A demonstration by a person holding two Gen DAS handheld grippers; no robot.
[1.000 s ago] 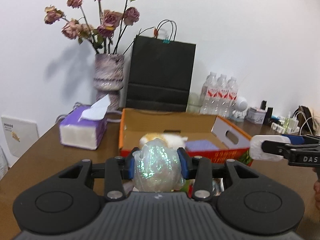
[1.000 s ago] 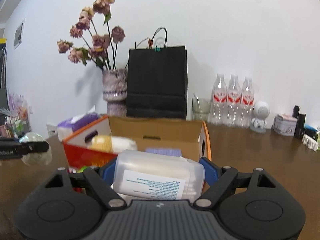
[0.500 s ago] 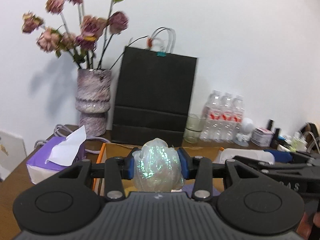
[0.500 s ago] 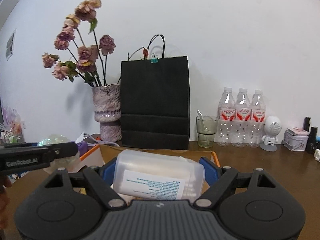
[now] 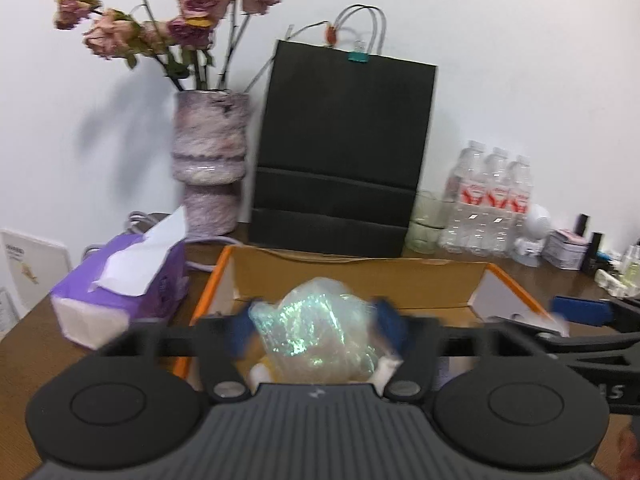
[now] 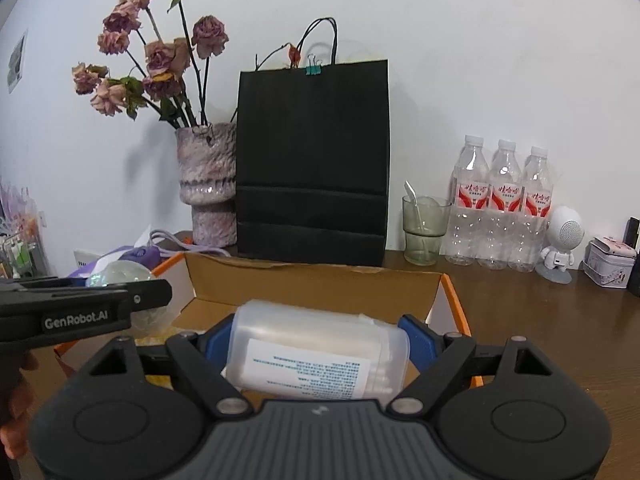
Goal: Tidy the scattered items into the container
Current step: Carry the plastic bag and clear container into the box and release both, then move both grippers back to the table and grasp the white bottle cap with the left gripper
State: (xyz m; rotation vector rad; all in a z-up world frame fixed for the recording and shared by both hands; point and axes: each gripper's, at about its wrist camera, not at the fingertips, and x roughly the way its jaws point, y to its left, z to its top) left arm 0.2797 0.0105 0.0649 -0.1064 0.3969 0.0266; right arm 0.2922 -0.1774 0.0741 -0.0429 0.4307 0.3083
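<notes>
An open orange cardboard box (image 5: 360,276) (image 6: 312,280) stands on the wooden table in front of both grippers. My left gripper (image 5: 314,326) is over the box; its blue pads have spread apart and look blurred, and the iridescent wrapped ball (image 5: 316,336) sits loosely between them. The ball also shows in the right wrist view (image 6: 120,274). My right gripper (image 6: 316,342) is shut on a translucent plastic jar with a white label (image 6: 316,354), held on its side over the box. Yellow and white items lie inside the box (image 5: 260,372).
Behind the box stand a black paper bag (image 6: 312,160), a vase of dried roses (image 6: 206,184), a glass with a spoon (image 6: 424,230), three water bottles (image 6: 506,208), a small white robot figure (image 6: 560,240) and a tin (image 6: 610,260). A purple tissue box (image 5: 120,288) lies left.
Both grippers have moved forward and down over the box. My left gripper's pads have opened away from the ball. My right gripper still holds the jar.
</notes>
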